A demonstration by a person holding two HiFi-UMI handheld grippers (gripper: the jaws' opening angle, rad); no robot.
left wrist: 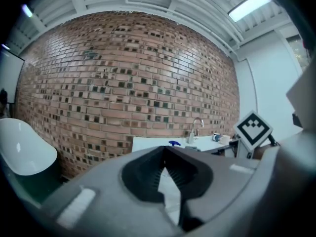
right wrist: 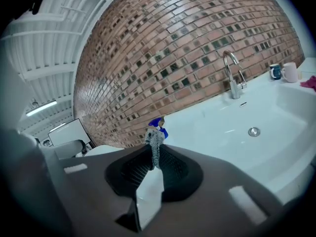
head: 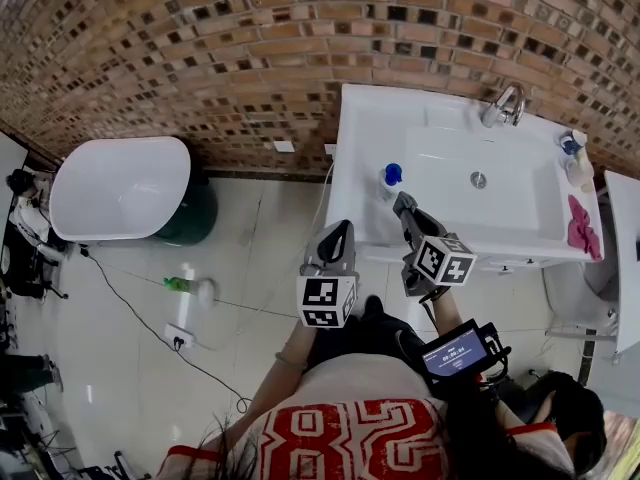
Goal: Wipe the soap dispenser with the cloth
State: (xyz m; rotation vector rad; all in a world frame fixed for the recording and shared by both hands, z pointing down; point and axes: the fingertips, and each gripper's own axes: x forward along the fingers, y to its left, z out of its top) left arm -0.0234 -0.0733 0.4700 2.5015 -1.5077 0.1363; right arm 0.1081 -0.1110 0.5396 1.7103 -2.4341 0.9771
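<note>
Right gripper view is showing the right gripper (right wrist: pixel 155 157) pinching a grey cloth (right wrist: pixel 154 143), the upright blue-capped soap dispenser (right wrist: pixel 158 124) standing straight ahead, left of the basin (right wrist: pixel 276 113). The left gripper (left wrist: pixel 165 154), pressed together and empty, is hanging farther from it.

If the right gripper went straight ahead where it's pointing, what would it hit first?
Probably the blue-topped soap dispenser on the white sink. It stands just beyond the grey fuzzy cloth pinched in the right gripper, though the gap is unclear.

Soap dispenser (head: pixel 392 175) stands clear on the counter (head: pixel 360 133); faucet (head: pixel 505 105) well apart.
</note>
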